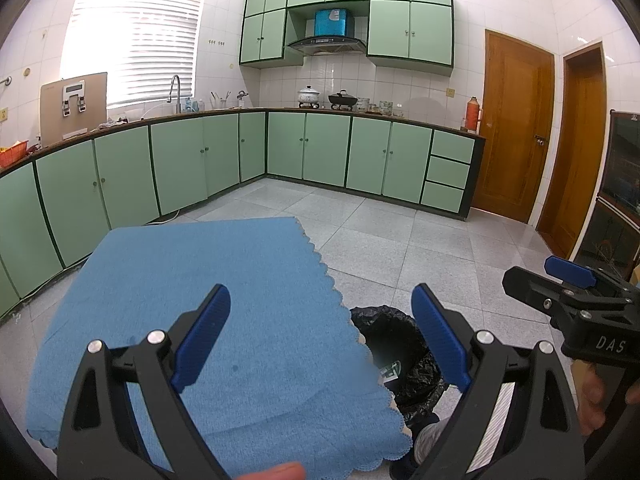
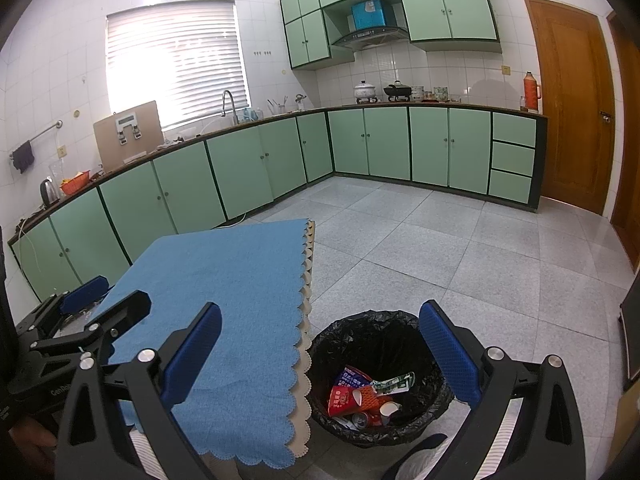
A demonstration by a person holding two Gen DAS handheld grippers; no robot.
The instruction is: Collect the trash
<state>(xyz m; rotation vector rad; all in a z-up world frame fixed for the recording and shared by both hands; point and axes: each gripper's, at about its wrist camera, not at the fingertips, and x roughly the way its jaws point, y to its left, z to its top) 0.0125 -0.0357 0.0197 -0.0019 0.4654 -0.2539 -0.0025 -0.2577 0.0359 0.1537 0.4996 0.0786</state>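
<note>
A bin lined with a black bag (image 2: pixel 380 344) stands on the floor beside the table's right edge. Inside lies trash (image 2: pixel 362 394): red cartons, a crushed can, white cups, a green wrapper. The left wrist view shows only part of the bin (image 1: pixel 394 344) past the cloth's edge. My right gripper (image 2: pixel 320 356) hangs open above the gap between table and bin, nothing between its blue pads. My left gripper (image 1: pixel 320 340) is open too, over the blue tablecloth (image 1: pixel 208 312), empty. Each gripper appears at the edge of the other's view.
The blue cloth (image 2: pixel 224 320) with scalloped edge covers a table at lower left. Green cabinets (image 2: pixel 248 168) run along the left and far walls under a worktop with pots and a kettle. Wooden doors (image 2: pixel 572 104) stand at right. Grey tile floor (image 2: pixel 460 256) spreads beyond the bin.
</note>
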